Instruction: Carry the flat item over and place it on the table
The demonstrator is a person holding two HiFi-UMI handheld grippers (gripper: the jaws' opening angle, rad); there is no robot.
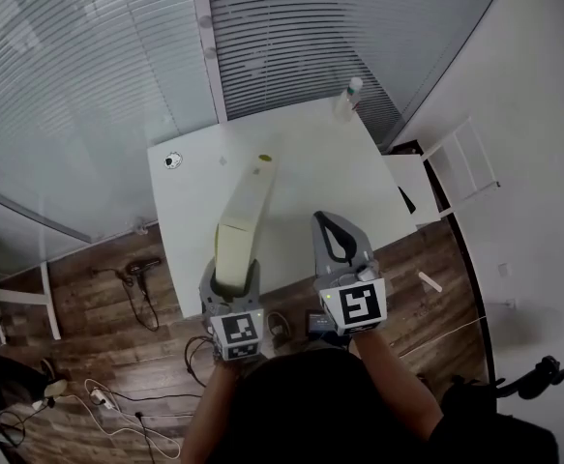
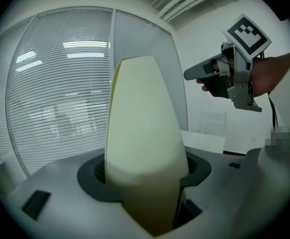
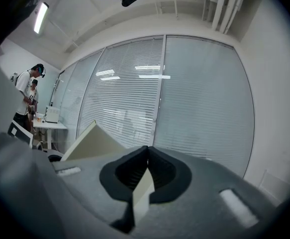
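The flat item is a cream board (image 1: 248, 216). My left gripper (image 1: 231, 274) is shut on its lower end, and the board rises tilted forward over the near edge of the white table (image 1: 330, 162). In the left gripper view the board (image 2: 142, 148) stands between the jaws of the left gripper (image 2: 145, 183) and fills the middle. My right gripper (image 1: 335, 225) hovers to the board's right above the table's front edge, jaws together. The right gripper (image 2: 188, 75) also shows at the upper right of the left gripper view. The right gripper view shows its pads meeting (image 3: 145, 151) and the board (image 3: 92, 143) off to the left.
A bottle (image 1: 349, 95) stands at the table's far right corner and a small round object (image 1: 172, 160) lies at its far left. A white chair (image 1: 460, 167) is to the right. Cables (image 1: 117, 404) trail on the wooden floor. Glass walls with blinds stand behind. People (image 3: 28, 98) stand far off.
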